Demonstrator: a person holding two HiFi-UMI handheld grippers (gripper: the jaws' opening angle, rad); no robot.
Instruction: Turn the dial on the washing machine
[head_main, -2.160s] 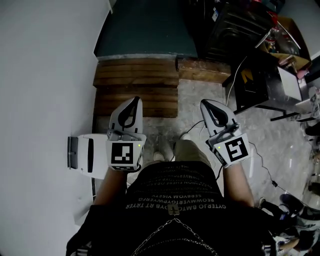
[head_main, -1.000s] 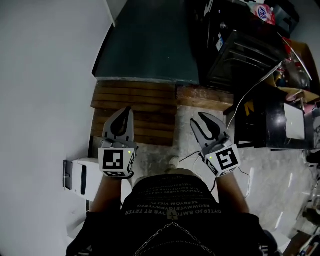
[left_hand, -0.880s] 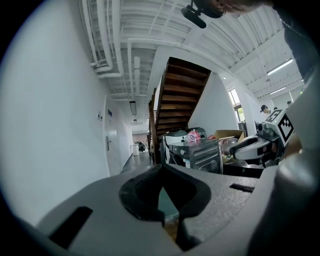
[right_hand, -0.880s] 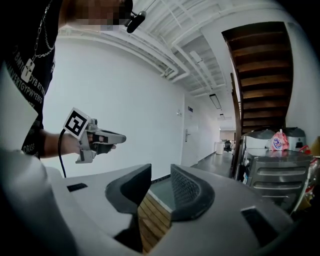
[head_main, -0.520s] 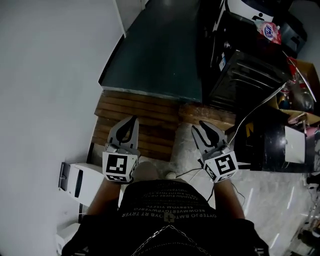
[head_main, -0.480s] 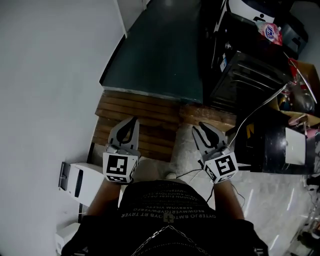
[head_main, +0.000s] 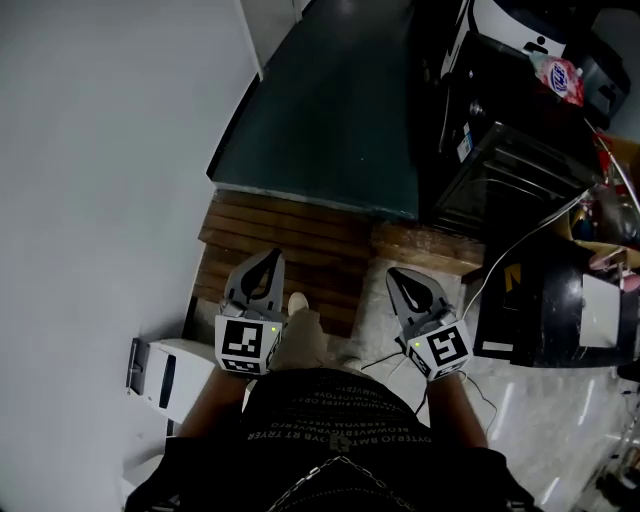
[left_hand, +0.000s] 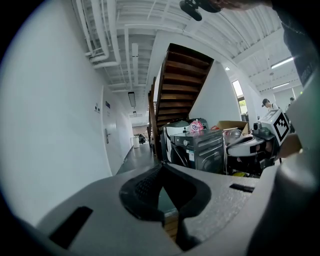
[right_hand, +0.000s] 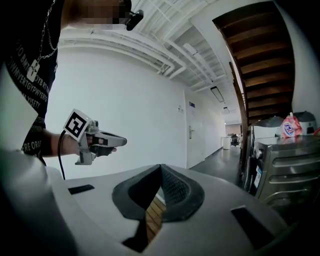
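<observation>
Both tools, left (head_main: 272, 257) and right (head_main: 394, 276), are pressed together and empty; the right one's jaws have just been closing. You hold two tools, each with one marker cube (head_main: 247, 343). One white box (head_main: 165, 365) sits on the floor below your left arm. Just beyond the tools lies one wooden slatted platform (head_main: 290, 240). It meets one dark green floor strip (head_main: 330, 110) running along the white wall (head_main: 100, 150) on your left. One silver washer (left_hand: 200, 150) stands ahead to your right, well apart from both tools, with one pink bag (right_hand: 291, 127) on top. Its dial is too small to make out. One brown staircase (left_hand: 182, 75) rises behind it.
</observation>
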